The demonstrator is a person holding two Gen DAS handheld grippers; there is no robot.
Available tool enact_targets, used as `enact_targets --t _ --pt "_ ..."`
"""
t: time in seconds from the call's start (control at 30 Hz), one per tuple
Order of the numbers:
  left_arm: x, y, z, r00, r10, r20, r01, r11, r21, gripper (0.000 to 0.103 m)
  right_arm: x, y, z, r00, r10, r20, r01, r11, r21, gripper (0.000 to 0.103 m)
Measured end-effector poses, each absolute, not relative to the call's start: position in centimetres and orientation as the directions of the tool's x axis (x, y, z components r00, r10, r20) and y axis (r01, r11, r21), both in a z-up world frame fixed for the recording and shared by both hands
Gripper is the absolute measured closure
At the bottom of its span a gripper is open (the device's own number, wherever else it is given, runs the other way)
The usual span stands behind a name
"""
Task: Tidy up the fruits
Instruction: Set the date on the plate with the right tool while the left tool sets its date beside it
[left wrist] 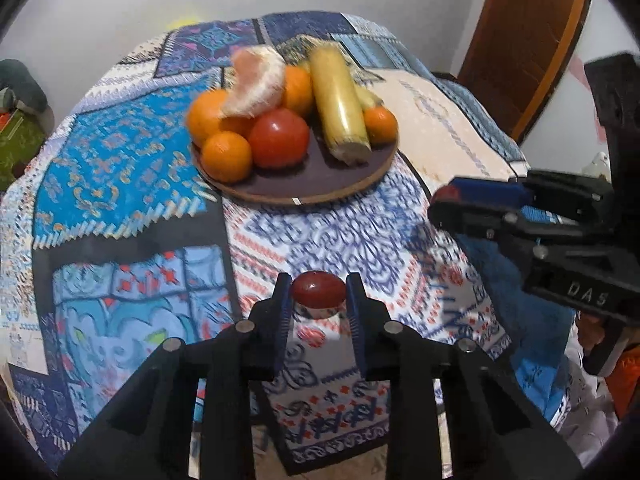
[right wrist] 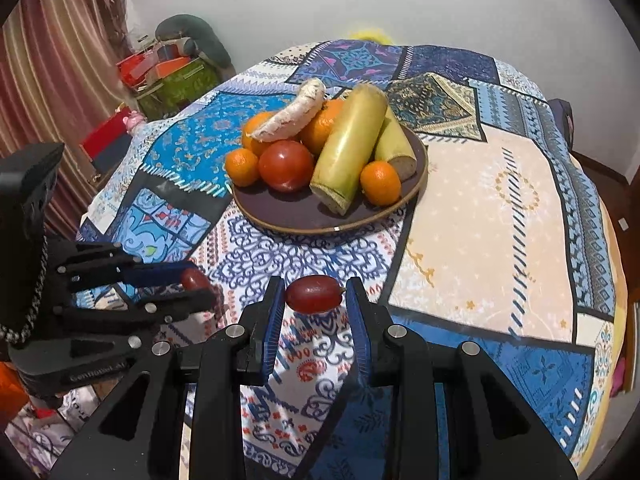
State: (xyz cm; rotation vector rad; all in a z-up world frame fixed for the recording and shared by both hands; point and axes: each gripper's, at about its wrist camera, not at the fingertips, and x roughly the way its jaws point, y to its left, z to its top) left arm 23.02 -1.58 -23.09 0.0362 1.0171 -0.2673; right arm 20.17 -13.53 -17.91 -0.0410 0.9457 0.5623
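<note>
1. Nearest, the left hand-held gripper [left wrist: 319, 296] is clamped on a small red fruit [left wrist: 318, 289], its pads pressing both ends. The fruit hangs clear of the patterned cloth [left wrist: 132, 160] that covers the desk.
2. Just beside it, the right hand-held gripper [right wrist: 315, 294] is clamped the same way on a second red fruit [right wrist: 315, 293], a dark oval one with a stub of stem at its right end. It too is off the cloth.
3. Judged from this, both pick-ups are done and the carry to the plate is the step in hand.
4. Farther off, near the middle of the desk, stands the round dark plate [right wrist: 304, 220]. It holds several oranges [right wrist: 242, 167], a tomato [right wrist: 286, 165], two long pale-green pieces [right wrist: 348, 148] and a peeled citrus segment [right wrist: 288, 114] on top of the pile.
5. The front of the plate is bare. The next move probably calls for reaching forward and letting go low over that patch, one gripper at a time, so the small fruits do not roll off the rim.
</note>
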Motion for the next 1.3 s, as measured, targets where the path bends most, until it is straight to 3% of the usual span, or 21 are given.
enact_targets --t 0.53,1.13,1.3 --pt "27.3 0.3 -21.6 0.564 -0.203 -0.801 0.189 0.975 -0.114 0.076 23.3 -10.3 -18.1 0.465 0.446 -0.765 -0.514 0.839 0.177 0.074" --pt "29.8 0.2 -24.2 0.516 -0.217 -0.828 0.172 0.974 -0.148 0.075 24.4 -9.6 -19.6 0.455 0.446 -0.771 -0.516 0.837 0.180 0.074" --pt "29.8 0.4 -24.4 0.513 -0.208 -0.833 0.159 0.976 -0.146 0.066 24.4 -9.8 -19.5 0.459 0.442 -0.771 -0.513 0.840 0.177 0.064"
